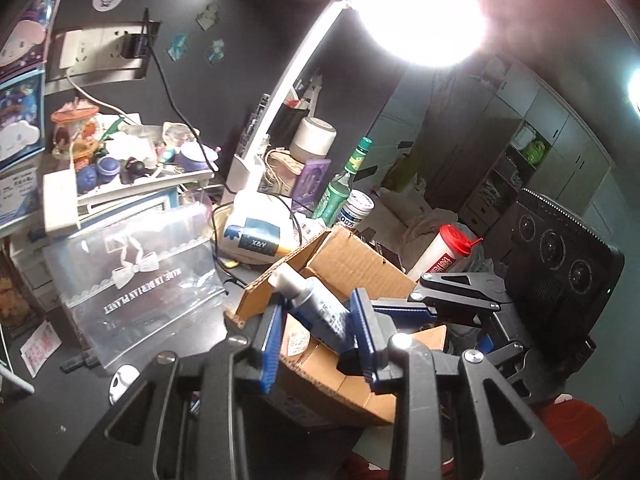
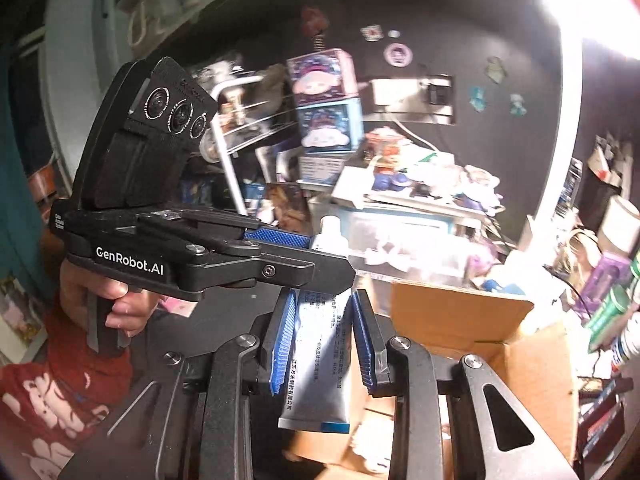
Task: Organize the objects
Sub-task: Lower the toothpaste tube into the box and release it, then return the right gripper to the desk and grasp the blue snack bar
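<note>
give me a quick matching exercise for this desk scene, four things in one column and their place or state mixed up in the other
Things:
1. silver-blue squeeze tube with white cap
2. brown cardboard box
3. green glass bottle
4. white canister with red lid

Places or states:
A. standing behind the box, beside the white lamp base
B. open, flaps up, below the tube
C. clamped between blue pads
D. right of the box, near the other gripper

Pairs: 1-C, 2-B, 3-A, 4-D

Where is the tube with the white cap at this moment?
The tube is held in the air by both hand-held grippers, above the open cardboard box; in the right wrist view it stands upright at centre, cap up.
</note>
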Motion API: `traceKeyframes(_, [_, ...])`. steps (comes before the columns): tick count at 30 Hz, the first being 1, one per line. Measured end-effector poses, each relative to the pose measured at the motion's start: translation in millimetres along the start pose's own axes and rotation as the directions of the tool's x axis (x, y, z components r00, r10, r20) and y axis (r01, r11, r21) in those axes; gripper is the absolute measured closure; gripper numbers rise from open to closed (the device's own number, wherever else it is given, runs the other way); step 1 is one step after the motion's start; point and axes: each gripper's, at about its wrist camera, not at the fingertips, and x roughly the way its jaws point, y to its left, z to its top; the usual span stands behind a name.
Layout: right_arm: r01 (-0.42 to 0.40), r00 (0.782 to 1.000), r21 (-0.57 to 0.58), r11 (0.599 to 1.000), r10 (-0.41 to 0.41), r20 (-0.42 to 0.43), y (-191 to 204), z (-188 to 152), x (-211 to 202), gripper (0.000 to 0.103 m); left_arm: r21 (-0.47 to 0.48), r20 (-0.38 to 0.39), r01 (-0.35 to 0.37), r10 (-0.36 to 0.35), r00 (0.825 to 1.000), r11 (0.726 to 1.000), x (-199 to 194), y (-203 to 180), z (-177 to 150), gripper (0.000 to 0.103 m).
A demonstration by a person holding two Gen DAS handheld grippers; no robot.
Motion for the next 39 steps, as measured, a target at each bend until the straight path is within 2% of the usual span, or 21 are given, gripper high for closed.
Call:
traceKeyframes(5, [0.024,0.998,0.069,0.997,-0.02,-0.054,-40,-5,0,0.079,0.01,-0.089,-0.018,0.019,0.996,1.0,44,-7,10,0.073])
traceKeyframes(10, [0.044,0.993,0.088,0.995,-0.034,-0.116,-59,-14,7,0.079,0.022,-0.141,-0.047,0.049,0.989,0.999,68,-10,10,0.073])
traceKeyframes(11, [0.049,0.991,0.085,0.995,-0.038,-0.127,-60,-15,8,0.079,0.026,-0.147,-0.055,0.058,0.987,0.998,70,-11,10,0.07])
traceKeyframes(12, [0.054,0.989,0.083,0.995,-0.042,-0.14,-62,-15,10,0.079,0.029,-0.149,-0.067,0.07,0.986,0.997,71,-11,10,0.059])
traceKeyframes(13, [0.065,0.986,0.081,0.995,-0.052,-0.157,-63,-16,11,0.079,0.036,-0.142,-0.078,0.082,0.986,0.996,70,-11,10,0.053])
traceKeyframes(14, [0.074,0.984,0.078,0.994,-0.06,-0.168,-63,-17,13,0.074,0.045,-0.127,-0.087,0.092,0.988,0.995,66,-12,10,0.042])
traceKeyframes(15, [0.083,0.983,0.075,0.994,-0.069,-0.173,-64,-18,13,0.06,0.055,-0.112,-0.094,0.099,0.989,0.994,61,-14,10,0.038])
traceKeyframes(16, [0.091,0.983,0.071,0.993,-0.078,-0.169,-64,-18,12,0.051,0.061,-0.101,-0.097,0.103,0.99,0.993,57,-15,11,0.037])
traceKeyframes(17, [0.105,0.983,0.062,0.993,-0.094,-0.16,-64,-19,10,0.037,0.064,-0.09,-0.099,0.104,0.99,0.993,51,-15,11,0.035])
traceKeyframes(20, [0.124,0.983,0.047,0.991,-0.117,-0.144,-62,-17,6,0.031,0.069,-0.051,-0.118,0.122,0.991,0.991,32,-15,11,0.03])
traceKeyframes(22, [0.132,0.983,0.045,0.99,-0.125,-0.134,-59,-15,5,0.019,0.069,-0.026,-0.141,0.143,0.989,0.988,18,-13,8,0.03])
traceKeyframes(23, [0.144,0.983,0.041,0.989,-0.138,-0.124,-56,-13,3,0.009,0.066,-0.013,-0.151,0.152,0.988,0.986,10,-12,7,0.029])
traceKeyframes(30, [0.211,0.975,-0.033,0.977,-0.213,-0.058,-29,2,1,0.004,0.033,0.062,-0.238,0.235,0.97,0.971,-43,11,-13,0.027])
traceKeyframes(34, [0.179,0.983,-0.06,0.982,-0.181,-0.029,-3,10,4,0.004,0.0,0.085,-0.288,0.287,0.954,0.958,-72,30,-35,0.027])
traceKeyframes(39, [0.154,0.987,-0.113,0.982,-0.158,-0.024,40,17,20,0.004,-0.049,0.109,-0.371,0.374,0.921,0.927,-104,56,-69,0.02])
